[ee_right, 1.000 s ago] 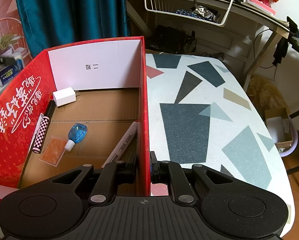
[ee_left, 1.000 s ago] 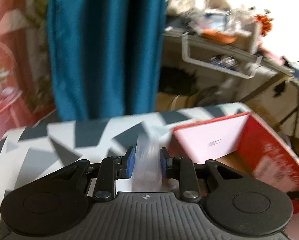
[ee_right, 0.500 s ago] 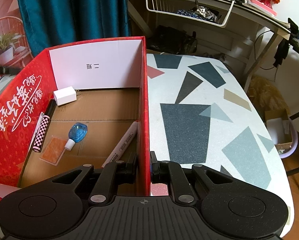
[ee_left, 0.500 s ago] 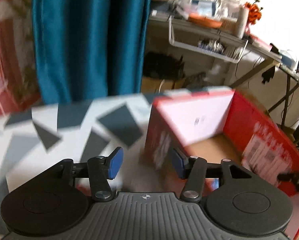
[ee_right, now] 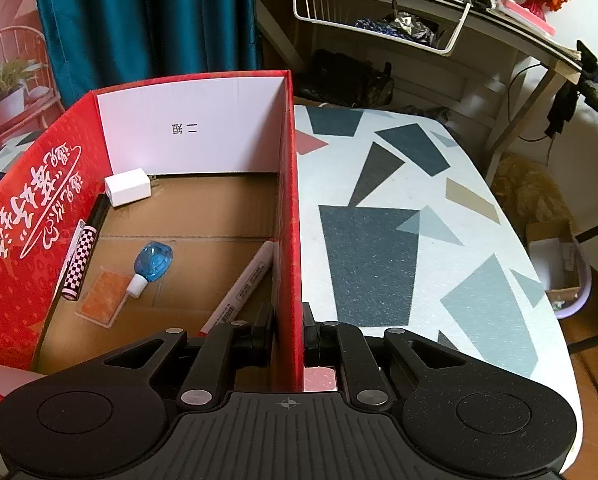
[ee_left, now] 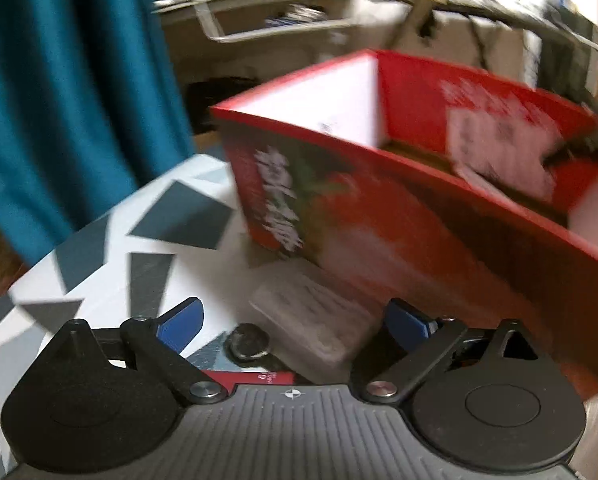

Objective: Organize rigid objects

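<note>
Left tool (ee_left: 295,322): jaws opening wide, blue pads well apart, nothing pressed between them. Below the gap, on the patterned counter (ee_left: 111,280), lie a clear plastic case (ee_left: 315,320), a small dark round piece (ee_left: 248,347) just beside it, and a red flat item (ee_left: 251,378) partly hidden under the tool body. All three sit close to the outer wall of the red box (ee_left: 379,216). View blurred.

Right tool (ee_right: 288,332): jaws narrow, clamped on the box's right side wall. Inside the box: white adapter (ee_right: 127,187), checkered pen (ee_right: 79,262), blue bottle (ee_right: 152,265), orange card (ee_right: 104,297), white marker (ee_right: 245,284).
</note>
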### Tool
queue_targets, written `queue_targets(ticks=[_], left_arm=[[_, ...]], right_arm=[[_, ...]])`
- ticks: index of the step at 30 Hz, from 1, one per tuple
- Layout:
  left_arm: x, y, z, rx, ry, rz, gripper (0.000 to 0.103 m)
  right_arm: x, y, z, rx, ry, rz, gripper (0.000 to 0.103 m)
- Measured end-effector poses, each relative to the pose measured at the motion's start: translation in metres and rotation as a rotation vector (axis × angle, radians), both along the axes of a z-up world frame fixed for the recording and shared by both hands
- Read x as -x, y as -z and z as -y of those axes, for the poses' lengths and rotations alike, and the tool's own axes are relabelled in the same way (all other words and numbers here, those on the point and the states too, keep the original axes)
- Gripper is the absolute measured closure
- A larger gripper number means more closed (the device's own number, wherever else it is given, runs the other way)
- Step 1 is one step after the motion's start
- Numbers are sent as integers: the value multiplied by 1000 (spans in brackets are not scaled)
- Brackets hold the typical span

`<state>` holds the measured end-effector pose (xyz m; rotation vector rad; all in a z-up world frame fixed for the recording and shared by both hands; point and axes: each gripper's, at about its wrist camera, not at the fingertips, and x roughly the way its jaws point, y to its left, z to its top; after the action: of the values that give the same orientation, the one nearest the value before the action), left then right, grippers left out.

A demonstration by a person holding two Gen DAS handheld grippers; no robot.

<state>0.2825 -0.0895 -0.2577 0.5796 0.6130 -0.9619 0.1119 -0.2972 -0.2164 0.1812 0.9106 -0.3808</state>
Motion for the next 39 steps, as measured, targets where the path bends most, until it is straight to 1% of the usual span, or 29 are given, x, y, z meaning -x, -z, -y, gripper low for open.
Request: queue_targets(ticks=[2,5,10,16,22,25,27,30,33,36,37,39], left_arm=[[-3,3,4,-16,44,-12,4],[-11,7,7,-14,98,-37,4],[-20,16,16,-51,170,2,4],[-24,24,23,-87,269,21,5],[-38,29,21,-63,271,-43,5],[-41,32,23,-68,278,-84,12],[-43,32,23,-66,262,-100,13],[-39,32,19,-69,247,-83,13],[-29,31,16,-85,226,-26,13],[-20,28,13,-105,181,34,13],[-17,25,11,-101,160,54,13],[-13,21,8,-88,127,68,13]], right_arm=[[0,0,0,4,-1,-4,91],[-1,0,-1,12,-6,-12,91],[-4,1,-2,21,-10,-27,90],[-6,2,-3,30,-15,-41,90],[-7,2,-4,34,-19,-47,90],[-7,2,-4,34,-18,-48,90],[-7,2,-4,32,-17,-48,90],[-7,2,-3,33,-17,-47,90],[-7,2,-3,32,-17,-46,90],[-7,2,-2,29,-12,-40,90],[-6,2,-2,28,-11,-39,90],[-6,2,-1,25,-8,-36,90]])
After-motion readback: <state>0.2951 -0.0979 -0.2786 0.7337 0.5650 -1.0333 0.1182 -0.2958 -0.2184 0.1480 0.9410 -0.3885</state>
